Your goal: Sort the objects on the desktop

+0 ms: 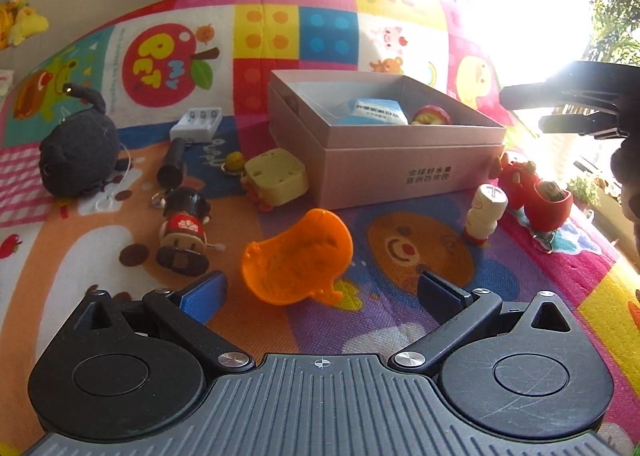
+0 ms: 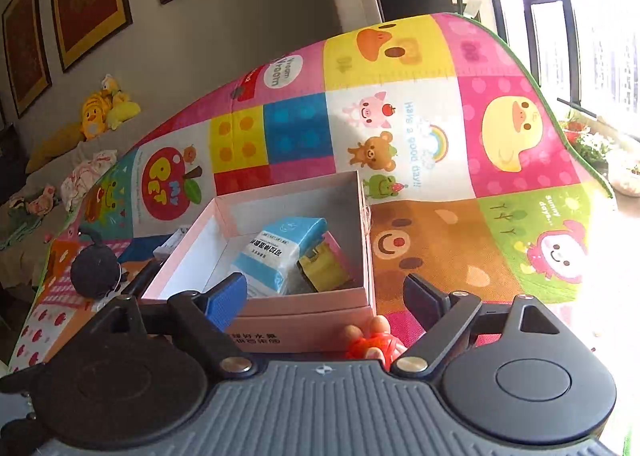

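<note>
An open pink box (image 1: 400,164) stands on the play mat, holding a blue-and-white packet (image 1: 376,112) and a small red and yellow toy (image 1: 432,116). My left gripper (image 1: 320,292) is open low over the mat, and an orange plastic piece (image 1: 298,256) lies just ahead between its fingers, untouched. My right gripper (image 2: 324,300) hangs open over the near wall of the box (image 2: 304,320) with nothing between its pads. The packet (image 2: 276,256) lies inside below it. A red toy (image 2: 374,342) sits outside the box, under this gripper.
Left of the box lie a cheese-shaped toy (image 1: 276,176), a wind-up doll (image 1: 184,228), a black cylinder (image 1: 172,162), a white battery case (image 1: 196,124) and a black plush (image 1: 78,152). To its right stand a white figure (image 1: 484,216) and red toys (image 1: 536,196).
</note>
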Motion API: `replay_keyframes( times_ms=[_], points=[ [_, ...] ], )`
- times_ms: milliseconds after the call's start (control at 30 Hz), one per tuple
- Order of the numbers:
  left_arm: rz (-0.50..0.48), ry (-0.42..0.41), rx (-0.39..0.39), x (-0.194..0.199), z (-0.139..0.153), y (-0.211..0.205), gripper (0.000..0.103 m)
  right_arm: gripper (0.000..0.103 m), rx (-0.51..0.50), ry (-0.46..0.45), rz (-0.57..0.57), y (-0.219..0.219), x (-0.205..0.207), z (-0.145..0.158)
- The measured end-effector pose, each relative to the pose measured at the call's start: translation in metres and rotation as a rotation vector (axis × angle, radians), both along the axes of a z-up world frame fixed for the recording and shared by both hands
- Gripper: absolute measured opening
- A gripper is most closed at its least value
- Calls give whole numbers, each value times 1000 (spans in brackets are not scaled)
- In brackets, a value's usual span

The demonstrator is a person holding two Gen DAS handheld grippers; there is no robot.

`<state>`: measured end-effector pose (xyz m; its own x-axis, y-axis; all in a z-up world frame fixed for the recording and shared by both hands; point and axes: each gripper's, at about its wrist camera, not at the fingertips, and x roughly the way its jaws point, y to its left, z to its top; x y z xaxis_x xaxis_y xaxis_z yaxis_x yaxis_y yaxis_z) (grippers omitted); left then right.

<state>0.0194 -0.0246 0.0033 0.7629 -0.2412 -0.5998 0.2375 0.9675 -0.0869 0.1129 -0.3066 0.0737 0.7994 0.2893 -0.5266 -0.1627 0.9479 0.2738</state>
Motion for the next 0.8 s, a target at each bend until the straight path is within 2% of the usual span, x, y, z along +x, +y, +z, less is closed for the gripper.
replay_keyframes(
  times_ms=[133, 233, 367, 433, 533, 633, 667, 700, 767, 800],
  points=[
    [-3, -12, -16, -3, 0, 2, 103, 86, 45, 122, 6, 13, 43, -14],
    [-2, -26, -36, -5, 0, 4, 103, 93, -11, 111, 1, 33, 51, -16],
    [11, -15, -78, -3, 0, 10, 103, 93, 16, 117, 127, 52, 50, -16],
    [22, -6, -94, -2, -1, 12, 103, 90, 20, 89, 168, 53, 41, -9],
    [38, -7, -113, -3, -1, 16, 103, 90, -42, -6, 103, 38, 16, 7],
    [39, -9, -125, -3, -1, 17, 103, 89, -69, -28, -18, 5, -8, 8],
    [36, -6, -128, -3, -1, 18, 103, 81, -74, -10, -47, -6, -13, 4],
    [35, -3, -131, -2, -1, 18, 103, 66, -79, 23, -66, -15, -17, -1],
    [33, 8, -137, 0, -2, 18, 103, 49, -68, 91, -104, -30, -22, -15],
    [34, 13, -139, 0, -2, 19, 103, 48, -41, 101, -115, -35, -24, -20]
  ],
)
